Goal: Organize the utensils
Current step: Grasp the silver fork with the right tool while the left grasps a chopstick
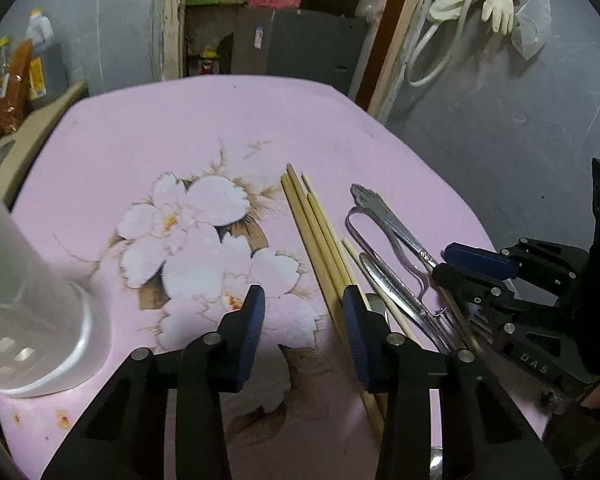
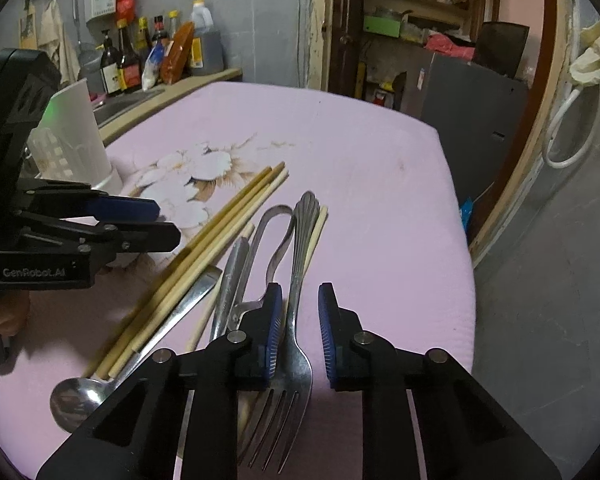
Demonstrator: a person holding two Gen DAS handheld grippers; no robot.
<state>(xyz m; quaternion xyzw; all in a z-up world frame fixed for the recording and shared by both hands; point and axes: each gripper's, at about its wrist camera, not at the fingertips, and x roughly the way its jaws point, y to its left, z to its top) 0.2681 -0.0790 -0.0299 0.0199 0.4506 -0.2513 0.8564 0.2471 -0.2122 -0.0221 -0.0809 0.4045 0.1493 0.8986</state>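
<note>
Right gripper (image 2: 299,332), jaws open astride the fork (image 2: 296,360); left gripper (image 1: 304,332), jaws open, empty, beside chopsticks (image 1: 316,232). Risk: closing jaws may snag neighbouring utensils.

Both fisheye cameras are riding on the hand-held grippers and looking steeply down along their 2 blue-padded fingers, close above the pink flower-printed tablecloth (image 1: 148,128). The left wrist view is facing the far doorway, with the right gripper (image 1: 456,264) entering at its right edge. The right wrist view is sitting nearer the table's right side, catching the left gripper (image 2: 156,222) at its left. Both are sharing the pale wooden chopsticks (image 1: 316,232) and the white perforated plastic holder (image 2: 76,132).
</note>
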